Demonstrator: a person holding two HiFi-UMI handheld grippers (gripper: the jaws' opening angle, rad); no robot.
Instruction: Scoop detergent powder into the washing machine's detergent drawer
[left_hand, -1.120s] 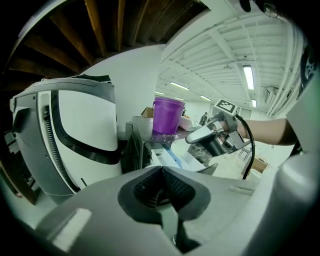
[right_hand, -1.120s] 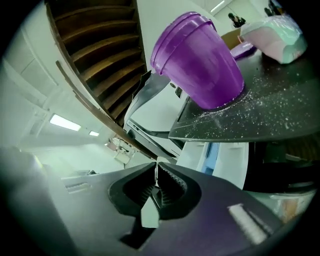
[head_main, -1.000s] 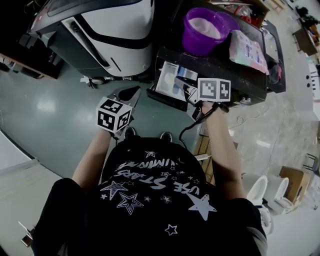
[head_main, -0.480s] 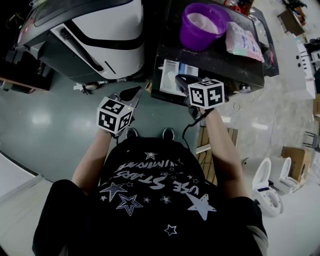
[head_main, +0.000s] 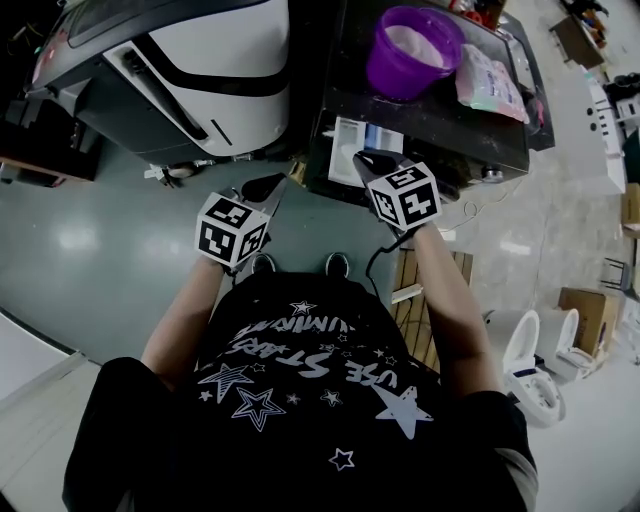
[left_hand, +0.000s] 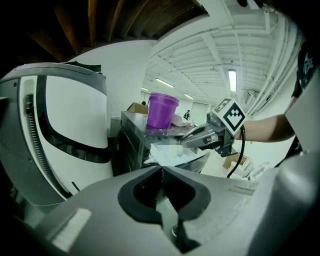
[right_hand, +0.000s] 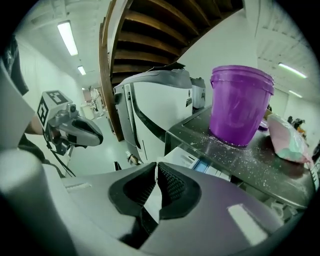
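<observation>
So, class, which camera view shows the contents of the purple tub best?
The head view: it looks down into the purple tub, showing pale powder inside. The left and right gripper views see only its outer wall from the side, so the contents are hidden.

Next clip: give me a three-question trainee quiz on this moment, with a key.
1. True or false: the left gripper and the right gripper are both shut and empty.
2. Fill in: the drawer is ___ (open or closed).
3. The bucket stands: A) in the drawer; B) on the washer; C) in the right gripper.
Key: 1 true; 2 open; 3 B.
</observation>
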